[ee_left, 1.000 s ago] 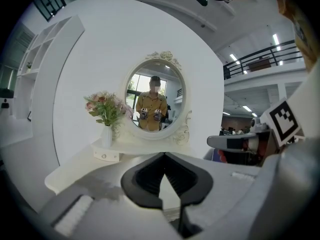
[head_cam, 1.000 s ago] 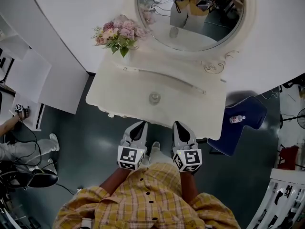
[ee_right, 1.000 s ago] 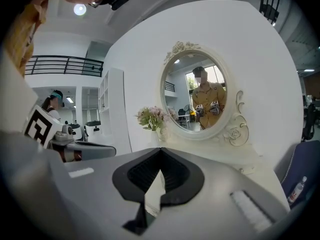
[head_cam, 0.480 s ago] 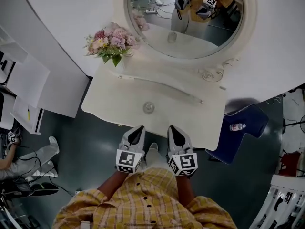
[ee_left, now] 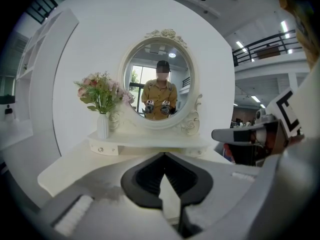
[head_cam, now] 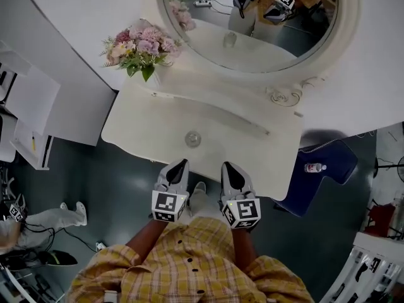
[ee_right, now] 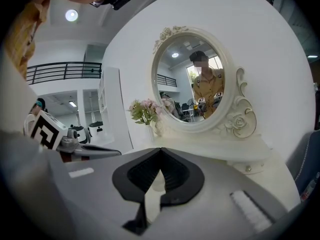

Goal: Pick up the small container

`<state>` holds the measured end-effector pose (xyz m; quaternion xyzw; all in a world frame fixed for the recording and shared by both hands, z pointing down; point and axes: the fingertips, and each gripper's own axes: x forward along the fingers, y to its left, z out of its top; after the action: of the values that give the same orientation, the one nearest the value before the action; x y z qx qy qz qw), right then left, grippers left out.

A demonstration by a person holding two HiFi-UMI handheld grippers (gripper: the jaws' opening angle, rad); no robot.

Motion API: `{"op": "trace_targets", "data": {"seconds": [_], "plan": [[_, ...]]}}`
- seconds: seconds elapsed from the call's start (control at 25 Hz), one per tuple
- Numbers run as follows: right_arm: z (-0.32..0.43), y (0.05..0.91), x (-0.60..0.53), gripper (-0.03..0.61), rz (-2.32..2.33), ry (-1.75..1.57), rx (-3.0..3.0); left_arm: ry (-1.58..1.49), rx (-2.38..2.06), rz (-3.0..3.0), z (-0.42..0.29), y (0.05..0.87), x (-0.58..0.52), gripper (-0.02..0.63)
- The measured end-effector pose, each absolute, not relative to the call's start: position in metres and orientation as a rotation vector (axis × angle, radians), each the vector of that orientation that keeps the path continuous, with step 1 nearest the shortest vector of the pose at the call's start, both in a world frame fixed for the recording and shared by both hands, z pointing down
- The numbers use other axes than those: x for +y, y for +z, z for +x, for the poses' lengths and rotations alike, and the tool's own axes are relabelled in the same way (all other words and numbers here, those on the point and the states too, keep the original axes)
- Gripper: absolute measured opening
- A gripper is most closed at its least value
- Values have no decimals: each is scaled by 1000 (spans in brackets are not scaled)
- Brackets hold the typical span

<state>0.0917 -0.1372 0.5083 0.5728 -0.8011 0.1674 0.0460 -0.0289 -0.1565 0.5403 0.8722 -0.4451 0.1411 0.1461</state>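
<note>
The small container (head_cam: 192, 139), a round clear jar, stands near the front of the white dressing table (head_cam: 252, 153). My left gripper (head_cam: 178, 164) is at the table's front edge, just short of the jar and slightly to its left. Its jaws are shut and hold nothing. My right gripper (head_cam: 226, 167) is beside it to the right, also shut and empty. In the left gripper view the jaws (ee_left: 164, 155) meet at their tips and point at the mirror (ee_left: 157, 86). The right gripper view shows its jaws (ee_right: 160, 150) closed in the same way.
A white vase of pink flowers (head_cam: 142, 46) stands at the table's back left under the oval mirror (head_cam: 252, 17). A raised shelf (head_cam: 208, 103) runs along the table's back. A blue chair (head_cam: 325, 163) with a bottle (head_cam: 314, 167) sits to the right. White shelves (head_cam: 31, 106) stand to the left.
Both grippers have edged forward toward the table, so the jar now lies closer to their tips. The head view has swung a little. Both pairs of jaws stayed shut.
</note>
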Motion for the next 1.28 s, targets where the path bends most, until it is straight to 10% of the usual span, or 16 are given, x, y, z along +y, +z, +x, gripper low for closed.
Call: {"op": "trace_targets", "data": {"seconds": [0.8, 1.28], "plan": [[91, 546, -151, 2, 1664, 564, -2429, 549, -1314, 2416, -22, 616, -185, 11], [89, 562, -150, 2, 1650, 576, -2408, 634, -1303, 2367, -16, 660, -197, 150]]}}
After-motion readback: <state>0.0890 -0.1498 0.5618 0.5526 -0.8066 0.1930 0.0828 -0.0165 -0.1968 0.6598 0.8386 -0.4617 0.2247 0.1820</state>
